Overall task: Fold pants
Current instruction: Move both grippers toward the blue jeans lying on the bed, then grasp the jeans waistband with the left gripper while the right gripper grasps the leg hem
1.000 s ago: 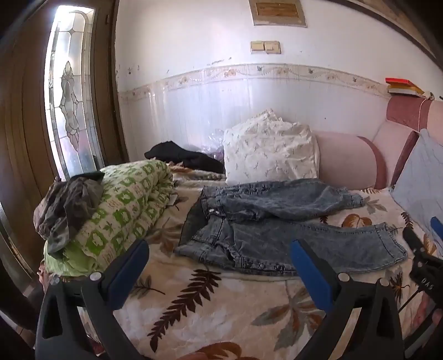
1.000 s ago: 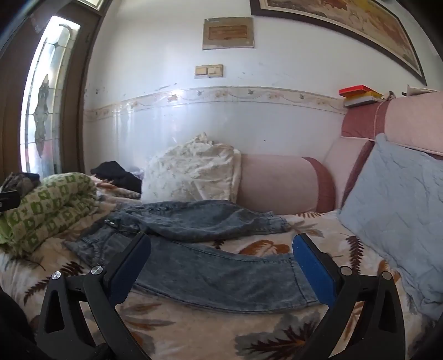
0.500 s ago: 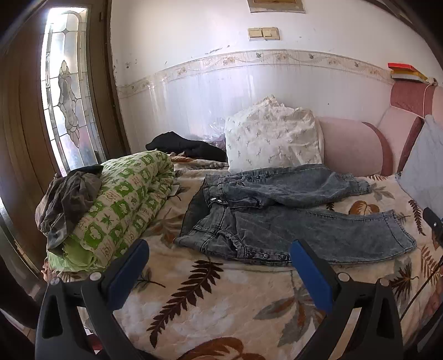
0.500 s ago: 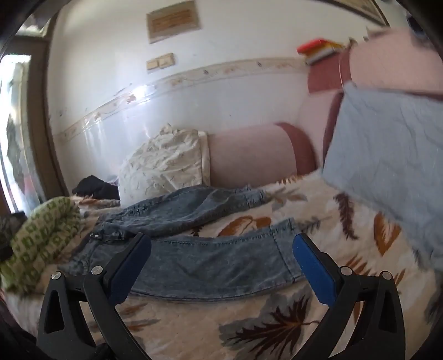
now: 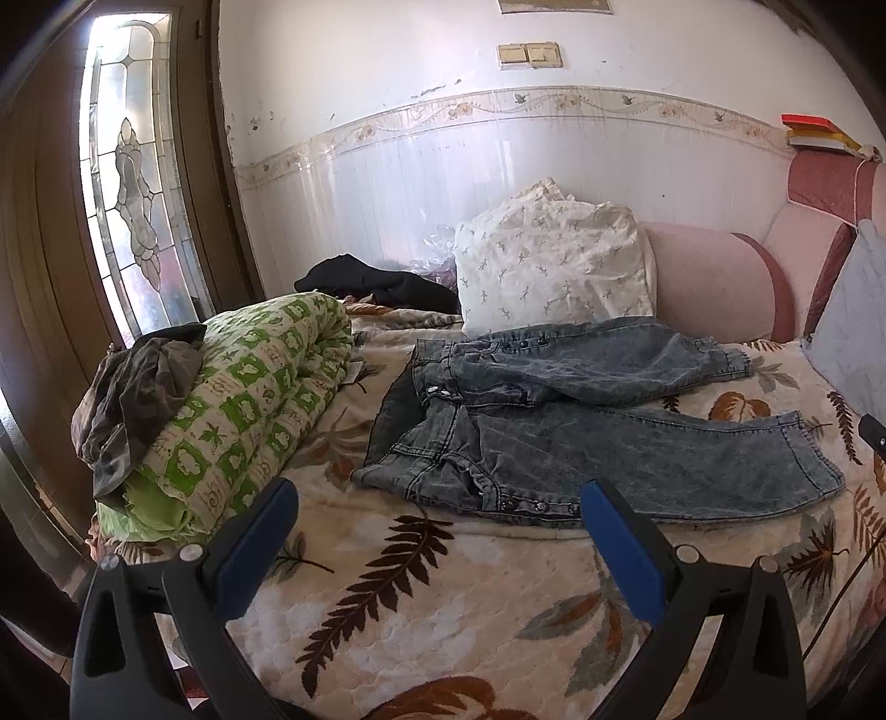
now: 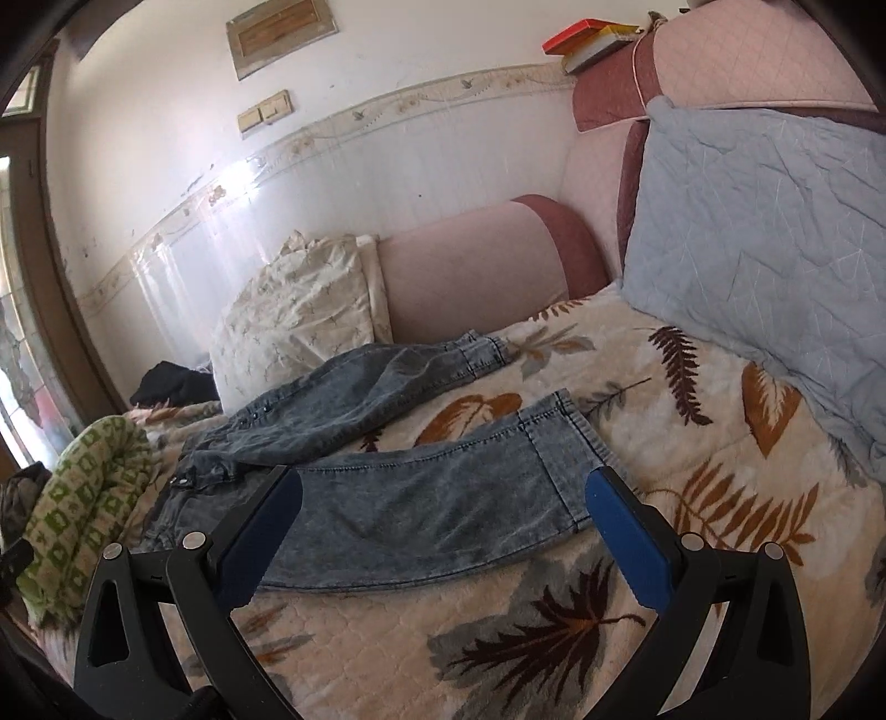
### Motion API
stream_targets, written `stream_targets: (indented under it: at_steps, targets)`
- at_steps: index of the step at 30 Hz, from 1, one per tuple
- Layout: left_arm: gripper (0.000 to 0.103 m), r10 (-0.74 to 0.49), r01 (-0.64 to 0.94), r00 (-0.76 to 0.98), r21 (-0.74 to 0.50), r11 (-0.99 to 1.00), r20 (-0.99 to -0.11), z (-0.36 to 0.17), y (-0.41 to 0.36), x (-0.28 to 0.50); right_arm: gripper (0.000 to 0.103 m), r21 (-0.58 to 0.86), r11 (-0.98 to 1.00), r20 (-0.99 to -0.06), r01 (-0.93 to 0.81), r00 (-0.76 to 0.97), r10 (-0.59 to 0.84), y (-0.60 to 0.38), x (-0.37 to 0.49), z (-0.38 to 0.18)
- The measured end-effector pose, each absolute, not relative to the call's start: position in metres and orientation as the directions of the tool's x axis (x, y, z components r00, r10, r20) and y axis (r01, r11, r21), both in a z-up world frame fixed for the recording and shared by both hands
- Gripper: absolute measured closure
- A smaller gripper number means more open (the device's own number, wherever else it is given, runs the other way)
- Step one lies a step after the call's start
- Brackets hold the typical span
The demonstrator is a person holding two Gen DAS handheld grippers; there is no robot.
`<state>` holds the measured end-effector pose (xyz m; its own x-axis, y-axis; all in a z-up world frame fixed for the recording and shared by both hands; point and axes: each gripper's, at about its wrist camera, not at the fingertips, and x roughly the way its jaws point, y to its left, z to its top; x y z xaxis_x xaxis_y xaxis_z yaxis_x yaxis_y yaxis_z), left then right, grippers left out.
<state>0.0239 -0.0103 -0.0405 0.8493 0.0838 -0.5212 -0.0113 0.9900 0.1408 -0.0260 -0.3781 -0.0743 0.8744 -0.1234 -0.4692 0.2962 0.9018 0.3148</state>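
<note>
**Jeans spread flat on the leaf-print bed, both my grippers empty**

I am over a bed covered in a cream quilted bedspread printed with brown and grey fern leaves (image 5: 443,598). It runs along a white wall with a floral border strip (image 5: 498,105), where a pair of beige wall switches (image 5: 530,54) sits above the border. A dark wooden door with a leaded glass panel (image 5: 130,183) stands to the left. A rolled green-and-white patterned quilt (image 5: 243,410) lies on the left of the bed with a crumpled grey-brown garment (image 5: 133,399) on top of it. A cream pillow with small sprigs (image 5: 554,260) leans on the wall beside a pink padded headboard (image 5: 714,277), and a pale blue quilted cushion (image 6: 758,243) rests at the right.

The faded blue-grey denim pants (image 5: 598,437) lie flat in the middle of the bedspread, long axis across the bed: waistband toward the green quilt, cuffs toward the blue cushion. The two legs spread apart in a V.

My left gripper (image 5: 437,526) hangs near the waist end, blue pads wide apart, holding nothing. My right gripper (image 6: 440,509) hovers by the near leg's cuff, likewise spread wide and empty.
</note>
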Motion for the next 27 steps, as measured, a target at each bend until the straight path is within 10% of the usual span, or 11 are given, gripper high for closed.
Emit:
stream_targets:
  at_steps: [27]
  targets:
    - [0.000,0.189,-0.137,0.753,0.132,0.982,-0.631,-0.096,0.047,0.173,0.000,0.240,0.914,-0.624,0.327,0.773,-0.113,-0.385,0.022,-0.123]
